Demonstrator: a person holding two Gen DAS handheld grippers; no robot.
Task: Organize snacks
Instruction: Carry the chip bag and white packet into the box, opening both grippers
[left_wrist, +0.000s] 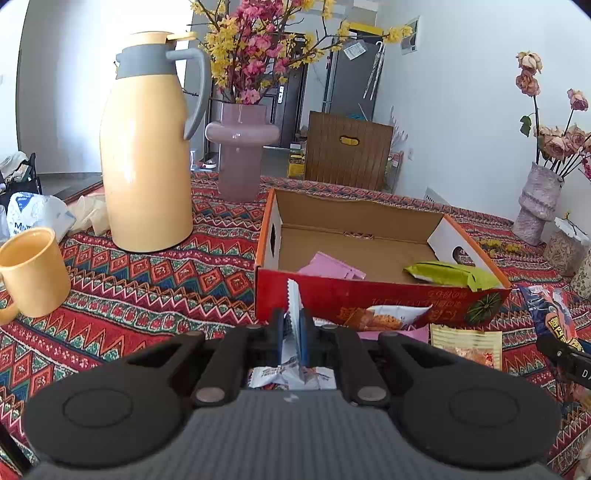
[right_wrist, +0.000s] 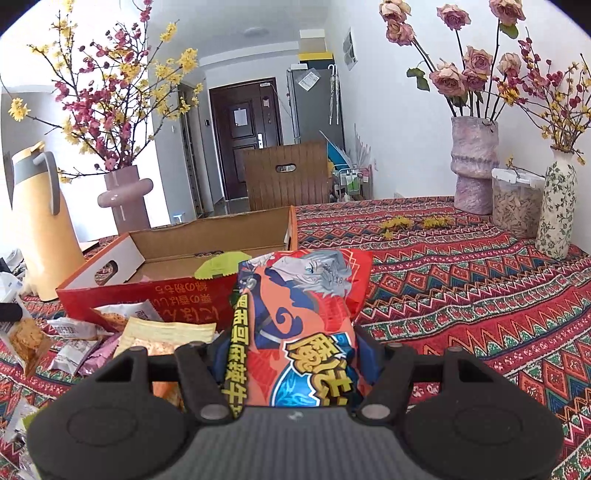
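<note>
My left gripper (left_wrist: 292, 325) is shut on a small white snack packet (left_wrist: 294, 314), whose crimped edge sticks up between the pads, just in front of the red cardboard box (left_wrist: 369, 299). A pink packet (left_wrist: 332, 267) and a green packet (left_wrist: 452, 275) lie inside that box. My right gripper (right_wrist: 295, 350) is shut on a big orange snack bag (right_wrist: 306, 314) with a cartoon figure, held up near the box (right_wrist: 155, 291) and to its right. That bag (left_wrist: 550, 306) also shows at the right edge of the left wrist view.
Loose snack packets (right_wrist: 110, 332) lie on the patterned tablecloth (right_wrist: 480, 295) before the box. A yellow thermos (left_wrist: 146, 147), yellow mug (left_wrist: 31, 271) and pink vase (left_wrist: 240, 147) stand left. Vases (right_wrist: 474, 162) and a jar (right_wrist: 515, 201) stand at the far right.
</note>
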